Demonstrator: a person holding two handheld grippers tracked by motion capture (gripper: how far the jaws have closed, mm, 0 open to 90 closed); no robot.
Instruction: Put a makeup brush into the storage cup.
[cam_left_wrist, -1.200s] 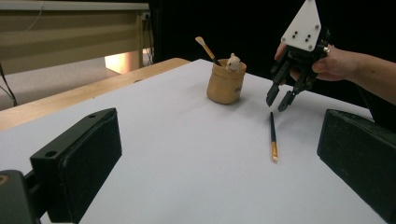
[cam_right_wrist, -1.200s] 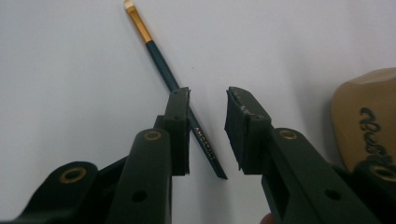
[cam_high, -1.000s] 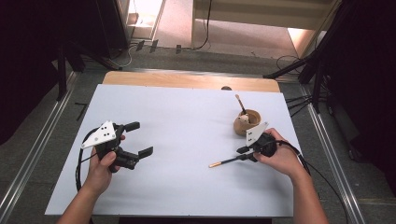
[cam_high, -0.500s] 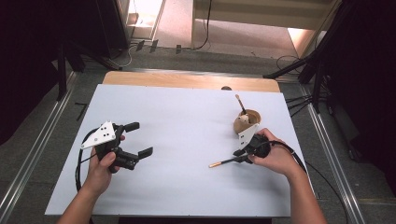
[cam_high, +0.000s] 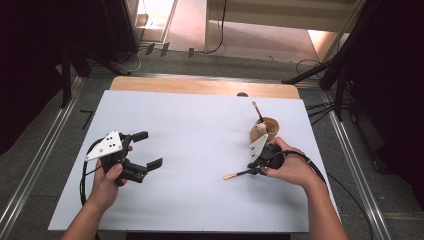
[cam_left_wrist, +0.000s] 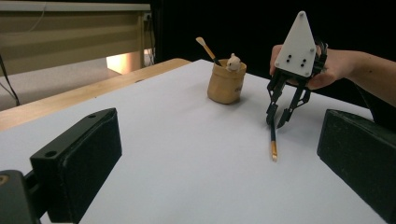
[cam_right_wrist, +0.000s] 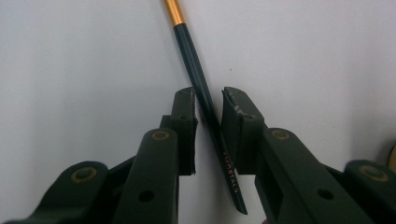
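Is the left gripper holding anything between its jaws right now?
No, the left gripper has its jaws spread wide with nothing between them but bare white table.

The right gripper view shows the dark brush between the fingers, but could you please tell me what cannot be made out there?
- Brush: its tip is cut off by the top edge.
- Lettering on its handle: too small to read.
- Whether the fingers touch it: a gap shows on each side, so unclear.
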